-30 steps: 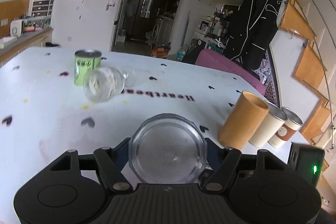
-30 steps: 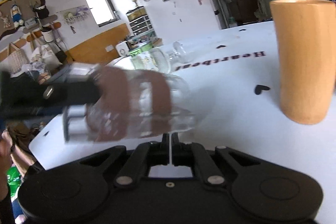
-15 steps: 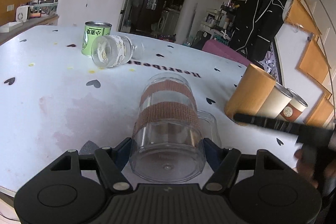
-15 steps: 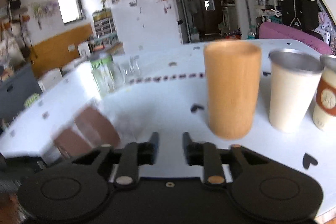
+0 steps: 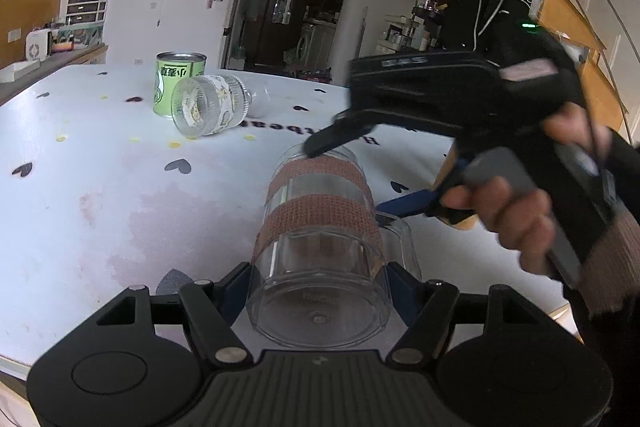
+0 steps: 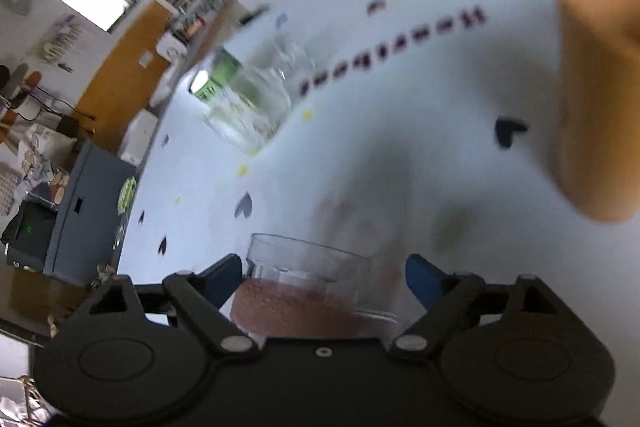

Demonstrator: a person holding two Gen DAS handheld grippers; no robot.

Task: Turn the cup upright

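My left gripper [image 5: 318, 291] has its jaws clenched on the base end of the cup [image 5: 320, 227], a clear glass mug with two brown woven bands around its body, which lies on its side on the white counter [image 5: 100, 195] with its mouth pointing away from me and its handle on the right. My right gripper [image 6: 324, 279] comes in over the far end of the cup, held by my right hand [image 5: 516, 203]; its jaws are spread wide, one blue-padded finger on either side of the cup's rim and the upper brown band, and neither pad clearly touches the glass. In the left wrist view one finger of that gripper hangs above the cup's mouth end and the other reaches in beside the handle. Beyond the cup, toward the far left, a second clear jar [image 5: 210, 105] lies on its side, and just behind it stands a green can [image 5: 180, 83]. To the right of the cup stands an orange tumbler [image 6: 596, 87], mostly hidden behind my right hand in the left wrist view. The right wrist view is blurred, so finer contact there cannot be judged. Small black hearts and a printed word mark the counter around the cup
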